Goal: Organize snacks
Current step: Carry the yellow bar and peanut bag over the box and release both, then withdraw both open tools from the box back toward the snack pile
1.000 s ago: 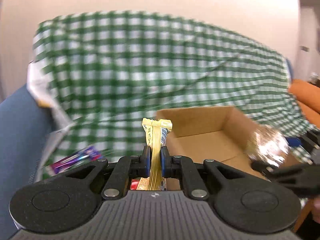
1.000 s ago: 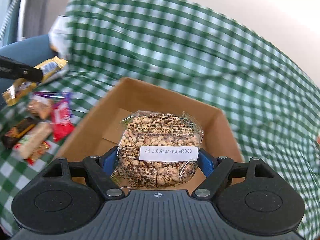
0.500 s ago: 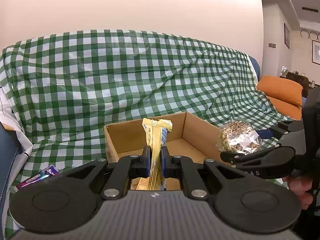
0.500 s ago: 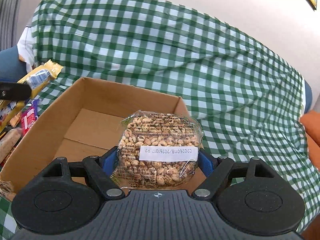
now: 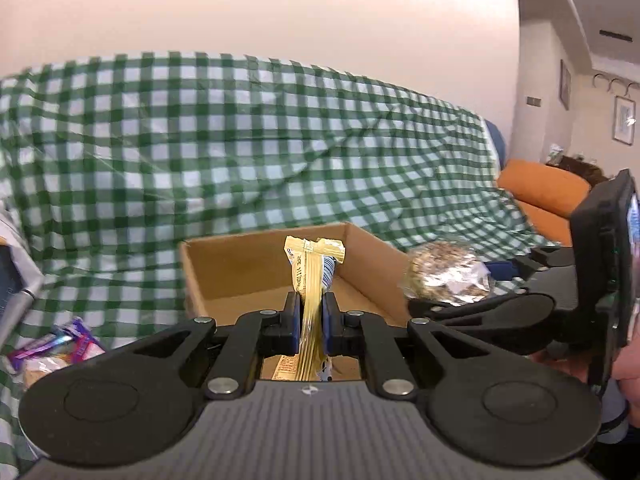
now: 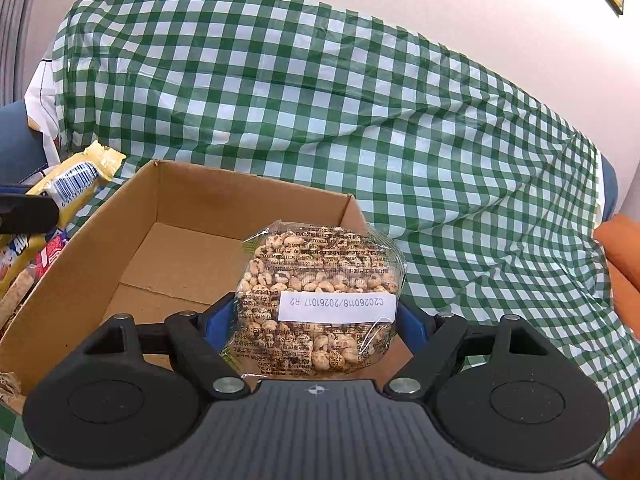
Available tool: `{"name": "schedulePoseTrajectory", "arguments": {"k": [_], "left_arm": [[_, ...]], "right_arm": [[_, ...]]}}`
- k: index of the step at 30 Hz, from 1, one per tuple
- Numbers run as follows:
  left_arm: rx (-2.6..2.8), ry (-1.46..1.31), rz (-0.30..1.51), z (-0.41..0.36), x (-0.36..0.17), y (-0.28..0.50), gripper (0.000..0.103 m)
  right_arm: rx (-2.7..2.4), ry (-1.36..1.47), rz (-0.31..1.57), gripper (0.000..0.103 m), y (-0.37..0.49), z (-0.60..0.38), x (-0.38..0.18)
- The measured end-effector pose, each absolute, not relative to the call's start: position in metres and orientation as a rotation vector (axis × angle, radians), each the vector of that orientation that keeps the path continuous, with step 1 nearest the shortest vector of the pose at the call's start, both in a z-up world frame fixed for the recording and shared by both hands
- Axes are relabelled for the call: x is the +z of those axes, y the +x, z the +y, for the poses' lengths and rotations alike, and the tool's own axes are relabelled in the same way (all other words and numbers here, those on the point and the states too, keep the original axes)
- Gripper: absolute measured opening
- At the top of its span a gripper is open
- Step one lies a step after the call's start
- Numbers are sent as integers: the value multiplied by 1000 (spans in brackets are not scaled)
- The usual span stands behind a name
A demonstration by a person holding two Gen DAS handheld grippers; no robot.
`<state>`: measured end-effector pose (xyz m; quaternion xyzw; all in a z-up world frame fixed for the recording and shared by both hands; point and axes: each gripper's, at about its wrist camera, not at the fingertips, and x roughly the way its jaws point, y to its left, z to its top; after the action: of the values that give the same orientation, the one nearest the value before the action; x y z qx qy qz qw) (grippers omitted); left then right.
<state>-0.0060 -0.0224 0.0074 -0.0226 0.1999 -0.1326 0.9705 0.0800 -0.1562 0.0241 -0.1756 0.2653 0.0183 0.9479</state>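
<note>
Left wrist view shows the left tongs (image 5: 311,312) clenched on a thin yellow snack wrapper (image 5: 311,276), which stands upright between the blue pads, its crimped top in front of the open cardboard box (image 5: 240,276); the box sits on a green-and-white checked cloth (image 5: 240,140) draped over what looks like a sofa, though the fisheye blur makes that hard to confirm; a purple packet (image 5: 60,340) lies on the cloth to the left of the box; at the right edge the right tongs (image 5: 452,292) come in from the side with a clear bag of puffed grains (image 5: 444,276) just beside the box's right wall.

Right wrist view shows the right tongs (image 6: 320,320) grasping that bag (image 6: 320,280) by its sides, jaws spread wide around it, a white date label facing the camera; the bag hangs over the near right part of the box (image 6: 168,264), whose floor is bare; the yellow wrapper (image 6: 76,184) appears at the left, beside the box's left wall, with more wrapped snacks (image 6: 36,264) lying below it on the cloth (image 6: 360,120).
</note>
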Motion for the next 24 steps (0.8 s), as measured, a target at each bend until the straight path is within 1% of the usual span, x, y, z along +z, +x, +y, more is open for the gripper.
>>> {"name": "schedulePoseTrajectory", "arguments": {"k": [2, 3, 4, 6, 10, 17, 20, 21, 22, 23, 24], "left_arm": [[-308, -83, 424, -21, 7, -4, 20], [-315, -100, 427, -19, 8, -2, 34], [-313, -117, 426, -16, 7, -3, 43], [-278, -128, 431, -11, 7, -1, 43], [-207, -139, 471, -2, 5, 3, 43], [-157, -119, 643, 5, -14, 19, 42], [-150, -93, 666, 5, -17, 20, 42], [-147, -81, 674, 5, -18, 20, 42], [-143, -69, 678, 5, -19, 19, 42], [-141, -54, 685, 5, -20, 19, 42], [-144, -47, 692, 3, -23, 18, 41]], "right_arm": [[39, -344, 539, 84, 80, -158, 26], [36, -338, 535, 86, 80, -158, 26], [28, -337, 531, 90, 80, -159, 26], [1, -328, 526, 92, 81, -161, 27], [-42, -282, 546, 93, 85, -172, 25], [-134, -230, 619, 92, 96, -191, 15], [-160, -190, 647, 87, 99, -201, 13], [-168, -181, 658, 81, 100, -204, 13], [-172, -174, 668, 70, 100, -206, 11], [-173, -169, 677, 63, 101, -208, 10], [-172, -160, 690, 48, 102, -211, 8]]}}
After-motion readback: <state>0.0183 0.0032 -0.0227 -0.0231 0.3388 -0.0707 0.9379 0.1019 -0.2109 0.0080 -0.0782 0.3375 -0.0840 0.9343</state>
